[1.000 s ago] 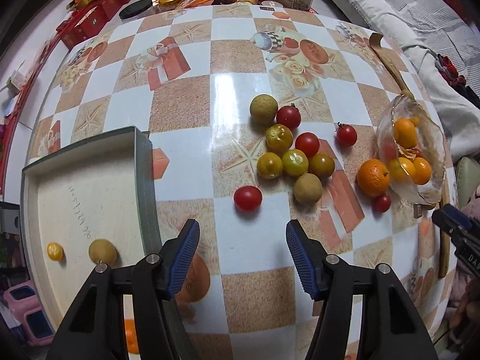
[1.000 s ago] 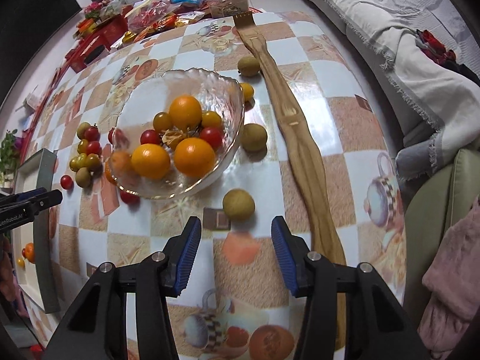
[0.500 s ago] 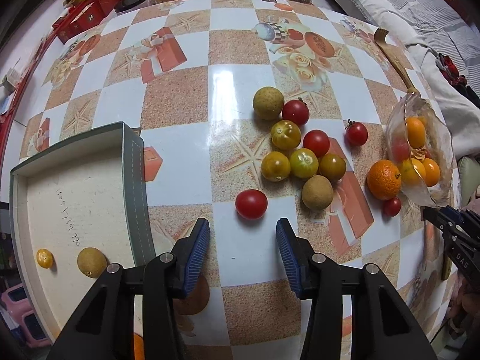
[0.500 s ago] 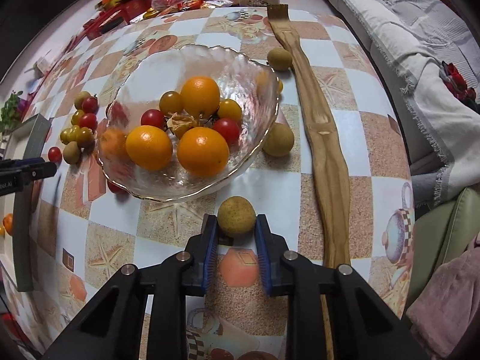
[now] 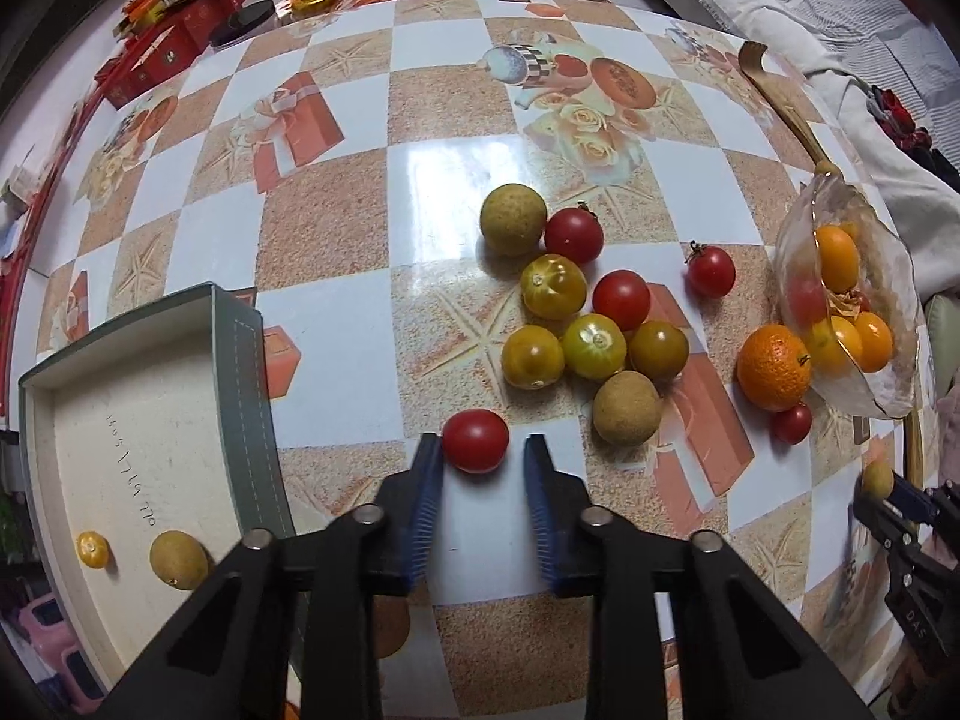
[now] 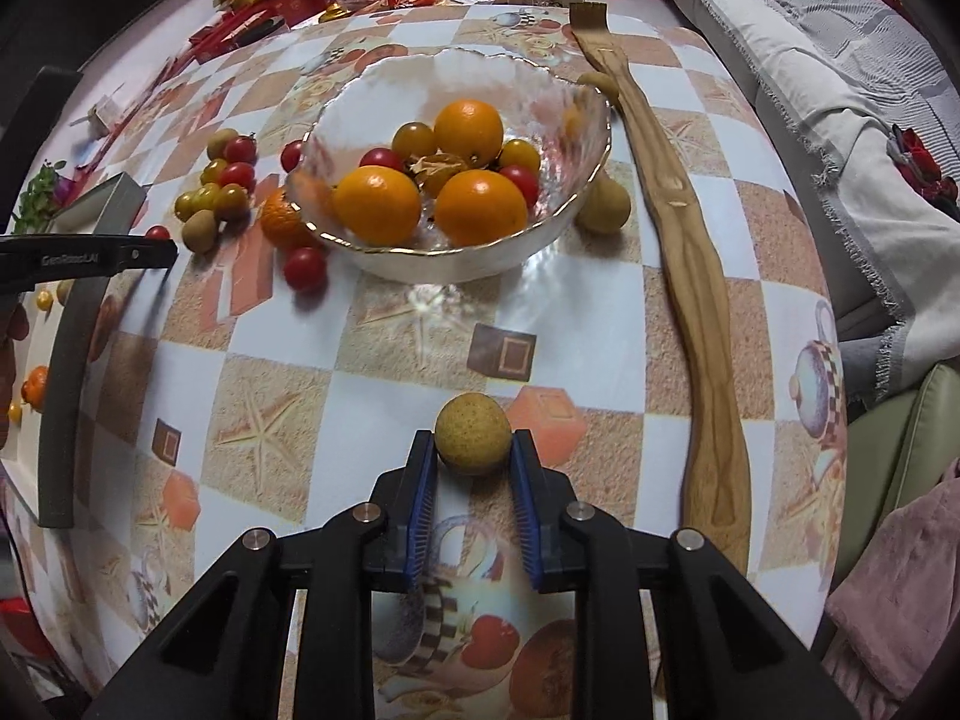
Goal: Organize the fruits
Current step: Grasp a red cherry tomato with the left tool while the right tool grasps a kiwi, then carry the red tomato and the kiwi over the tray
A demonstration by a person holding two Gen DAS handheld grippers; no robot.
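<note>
**A:** Fruits first, left wrist view: my left tool (image 5: 483,450) has just been closing around a red cherry tomato (image 5: 476,440) on the bench (image 5: 336,228); one pad touches it, the other shows a gap, so not clamped yet.

**B:** Progress?

**A:** Early, I'd judge. The grey tray (image 5: 240,396) holds only a longan (image 5: 178,559) and a small yellow fruit (image 5: 92,549); a cluster of tomatoes (image 5: 585,312) waits. Handwriting inside the tray is unreadable.

**B:** Right wrist view?

**A:** My right tool (image 6: 473,453) is clamped on a longan (image 6: 473,441), near the glass bowl (image 6: 576,204) of oranges. The other tool's arm reads roughly "GenRobot.AI".
</note>
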